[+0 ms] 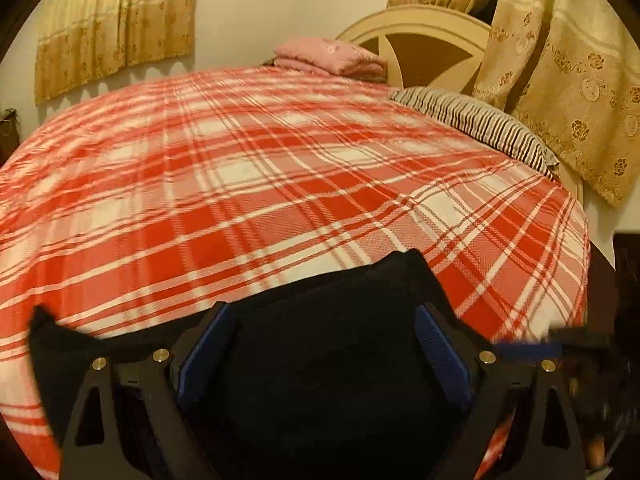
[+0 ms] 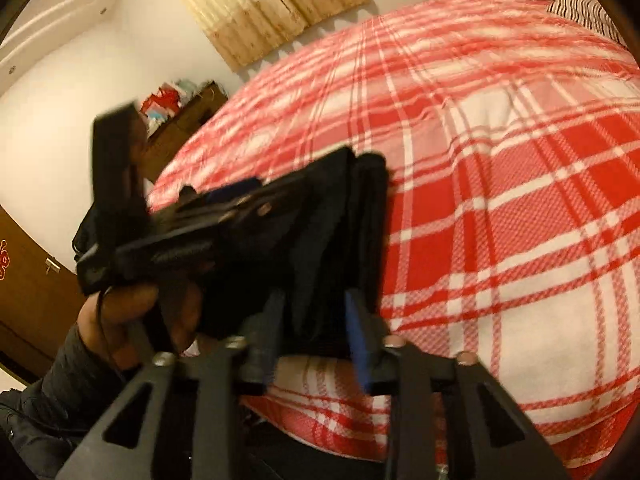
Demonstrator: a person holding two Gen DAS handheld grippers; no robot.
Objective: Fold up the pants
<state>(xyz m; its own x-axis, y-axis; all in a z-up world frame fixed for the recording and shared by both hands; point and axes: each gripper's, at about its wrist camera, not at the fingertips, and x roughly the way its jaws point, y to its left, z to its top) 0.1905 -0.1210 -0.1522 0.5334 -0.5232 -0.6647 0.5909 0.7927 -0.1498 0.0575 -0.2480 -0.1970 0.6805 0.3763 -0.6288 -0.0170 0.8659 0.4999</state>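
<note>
Pants (image 1: 332, 360) (black) lie between both hand-held grippers on plaid blanket (image 1: 280, 168).

One black pants (image 1: 328, 360), two tools (image 1: 324, 344) (image 2: 316, 320), one striped pillow (image 1: 480, 124), one pink folded blanket (image 1: 332, 56).

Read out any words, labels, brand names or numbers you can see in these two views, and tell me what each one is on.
None can be read.
The red ornament on the brown door at the left edge of the right wrist view shows a shape only, no legible characters.
The plaid blanket, black pants, pink folded cloth and curtains carry patterns, no writing.
</note>
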